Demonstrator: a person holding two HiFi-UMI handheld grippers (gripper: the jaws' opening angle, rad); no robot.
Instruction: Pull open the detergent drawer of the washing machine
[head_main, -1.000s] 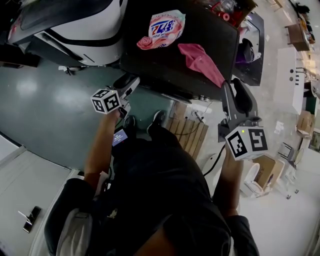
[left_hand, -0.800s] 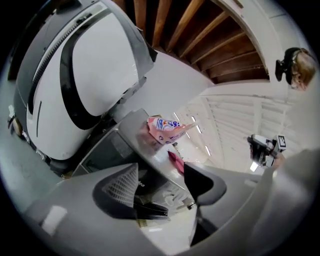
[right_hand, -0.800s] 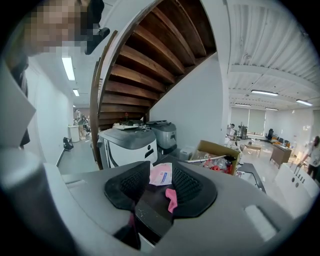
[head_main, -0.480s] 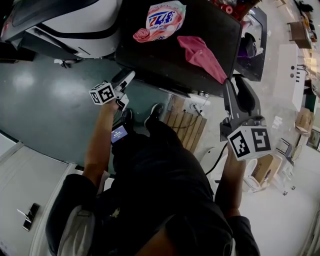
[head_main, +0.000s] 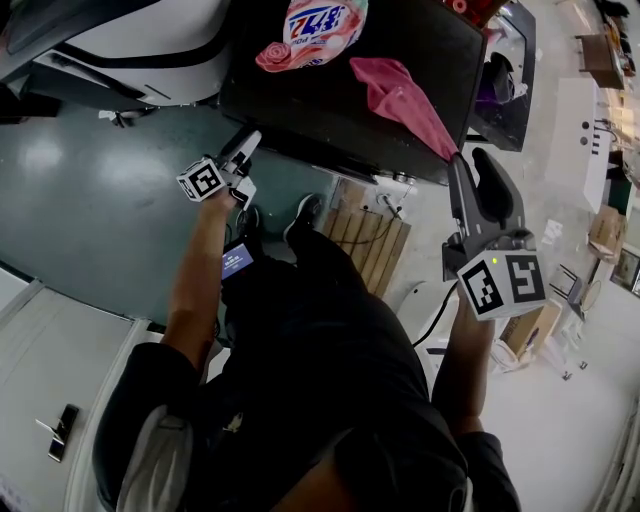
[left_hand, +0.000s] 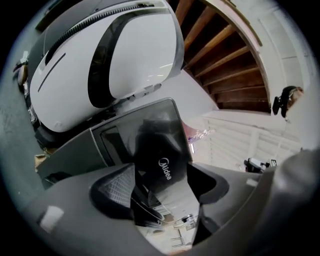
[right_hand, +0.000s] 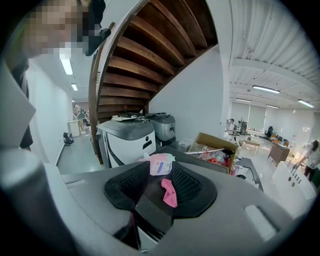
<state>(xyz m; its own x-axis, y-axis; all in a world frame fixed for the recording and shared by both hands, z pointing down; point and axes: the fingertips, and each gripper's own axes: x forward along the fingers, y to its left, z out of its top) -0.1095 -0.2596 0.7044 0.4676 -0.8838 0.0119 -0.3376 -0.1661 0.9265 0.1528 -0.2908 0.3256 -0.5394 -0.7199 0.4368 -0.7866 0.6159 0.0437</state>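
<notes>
Dark grey washing machine (head_main: 340, 90) ahead, and the left gripper (head_main: 248, 148) sits at its front edge, near the left corner. Its fingers have just been opening and now stand partly apart. The logo-marked detergent drawer (left_hand: 161, 150) shows in the gap, with the pads not pressing it. The right gripper (head_main: 472, 170) hovers off the machine's right side, fingers narrowly apart and empty. A pink cloth (head_main: 400, 100) lies on the machine's top.

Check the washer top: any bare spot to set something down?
Yes: the dark washer top is bare at its front left, between the detergent bag and the front edge, left of the pink cloth. The cloth crowds the right front.
</notes>
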